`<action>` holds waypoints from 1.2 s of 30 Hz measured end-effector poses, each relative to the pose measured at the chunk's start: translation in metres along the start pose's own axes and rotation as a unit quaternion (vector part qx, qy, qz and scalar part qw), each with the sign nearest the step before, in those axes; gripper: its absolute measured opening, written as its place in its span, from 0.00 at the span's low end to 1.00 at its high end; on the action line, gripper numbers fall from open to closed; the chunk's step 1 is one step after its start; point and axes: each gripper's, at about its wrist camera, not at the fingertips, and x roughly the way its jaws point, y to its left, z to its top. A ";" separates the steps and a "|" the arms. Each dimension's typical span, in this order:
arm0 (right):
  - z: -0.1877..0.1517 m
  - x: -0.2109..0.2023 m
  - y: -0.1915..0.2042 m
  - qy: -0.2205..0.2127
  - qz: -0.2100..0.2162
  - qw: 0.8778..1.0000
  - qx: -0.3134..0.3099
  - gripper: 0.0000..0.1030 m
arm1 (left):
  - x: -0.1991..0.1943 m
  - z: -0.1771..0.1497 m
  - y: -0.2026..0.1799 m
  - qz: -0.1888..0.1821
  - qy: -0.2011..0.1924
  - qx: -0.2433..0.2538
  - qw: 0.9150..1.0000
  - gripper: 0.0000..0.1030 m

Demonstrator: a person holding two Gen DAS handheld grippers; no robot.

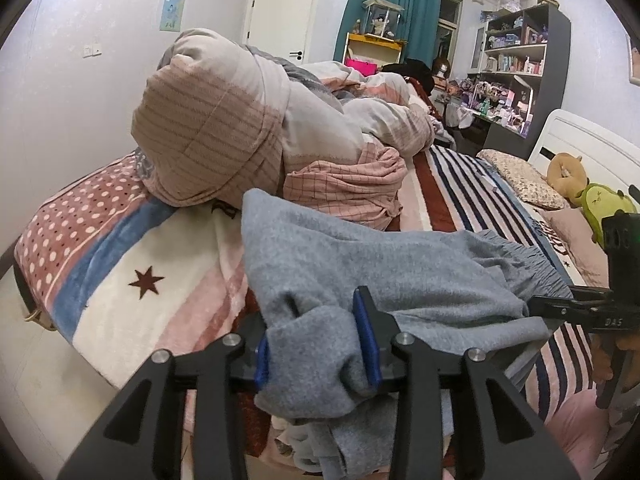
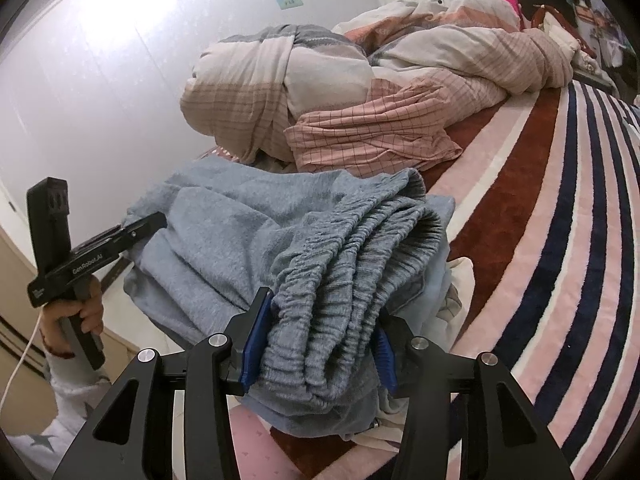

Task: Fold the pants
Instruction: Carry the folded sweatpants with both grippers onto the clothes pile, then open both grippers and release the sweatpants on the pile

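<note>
Both grippers clamped on the grey pants (image 1: 400, 264), held just above the near edge of the bed (image 1: 160, 280): left gripper (image 1: 318, 344) pinching leg fabric, right gripper (image 2: 316, 344) on the bunched waistband, so it looks mid-fold, with laying flat next.

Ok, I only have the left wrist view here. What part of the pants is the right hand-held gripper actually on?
Observer: The right hand-held gripper is shut on the elastic waistband of the grey pants, with several gathered layers between its pads.
Operator: Anything under the pants there?
Observer: Yes, a paler blue garment lies beneath the waistband, on the striped blanket.
</note>
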 end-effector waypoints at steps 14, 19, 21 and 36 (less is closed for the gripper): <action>-0.013 -0.031 0.002 -0.026 0.007 1.000 -0.016 0.53 | -0.036 0.004 -0.025 0.036 -0.024 0.017 0.999 0.60; -0.021 -0.047 -0.005 -0.031 0.012 0.999 -0.008 0.54 | -0.040 0.002 -0.052 0.007 -0.025 0.017 1.000 0.61; -0.025 -0.059 -0.009 -0.037 0.006 0.999 -0.007 0.54 | -0.038 0.000 -0.064 0.002 -0.024 0.022 0.999 0.61; -0.080 -0.161 -0.071 -0.108 -0.116 0.987 0.017 0.80 | -0.015 0.000 -0.209 -0.069 -0.041 0.082 0.993 0.83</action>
